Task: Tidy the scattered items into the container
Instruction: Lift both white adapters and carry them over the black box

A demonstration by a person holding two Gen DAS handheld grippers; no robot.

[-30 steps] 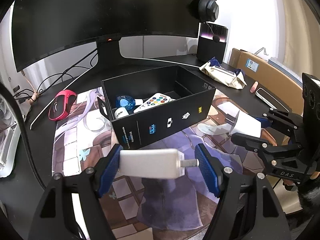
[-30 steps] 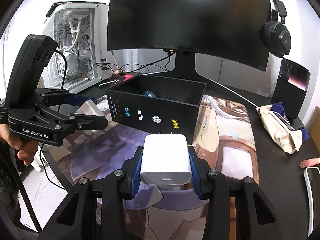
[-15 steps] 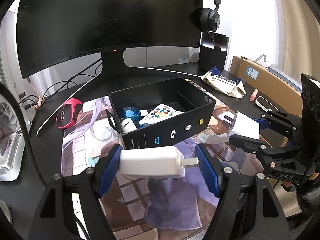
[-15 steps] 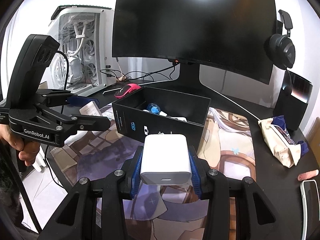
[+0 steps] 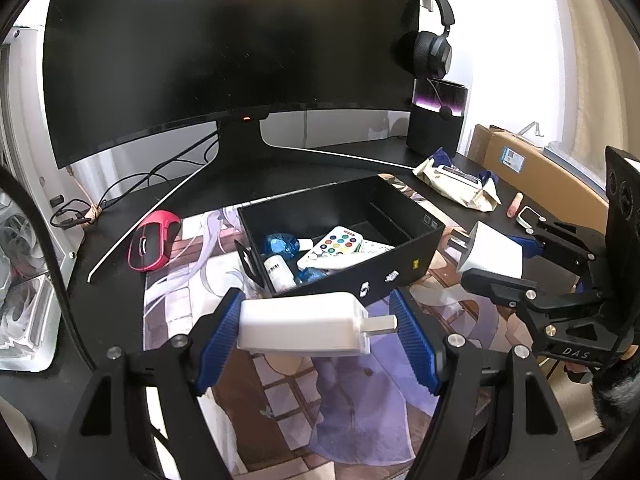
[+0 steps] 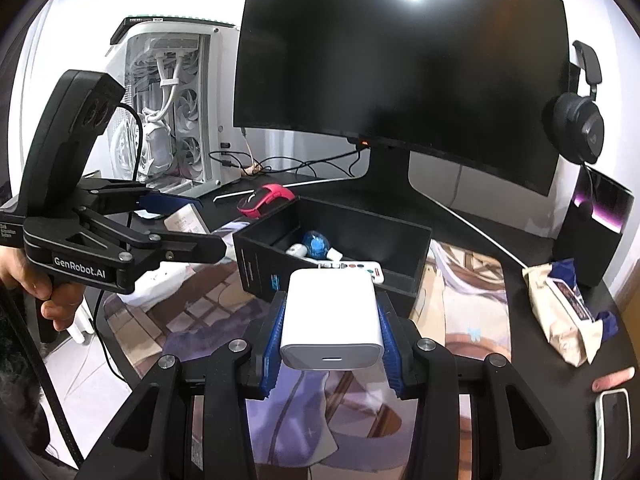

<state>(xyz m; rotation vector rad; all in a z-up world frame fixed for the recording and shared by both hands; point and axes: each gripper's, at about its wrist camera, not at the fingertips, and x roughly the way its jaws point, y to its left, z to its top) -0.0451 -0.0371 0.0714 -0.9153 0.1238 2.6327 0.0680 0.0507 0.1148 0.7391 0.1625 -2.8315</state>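
Note:
A black open box (image 5: 360, 276) stands on the printed desk mat and holds a remote with coloured buttons (image 5: 334, 246), a blue item (image 5: 282, 244) and a small white bottle (image 5: 278, 272). My left gripper (image 5: 316, 328) hovers just in front of the box, shut on a long white plug adapter (image 5: 300, 326) held lengthwise, prongs against the right pad. My right gripper (image 6: 332, 332) is shut on a square white charger (image 6: 332, 316), near the box's front wall (image 6: 260, 268). Each gripper shows in the other's view: the right gripper (image 5: 492, 256) and the left gripper (image 6: 196, 224).
A red mouse (image 5: 154, 246) lies left of the box. A pack of wipes (image 5: 456, 184), a phone (image 5: 528, 216) and a cardboard carton (image 5: 520, 160) sit on the right. The monitor stand (image 5: 240, 140), a speaker (image 5: 436, 120) and a white PC case (image 6: 168, 120) stand behind.
Both grippers have risen with their chargers still held. The box now sits lower in both views and more of its inside shows.

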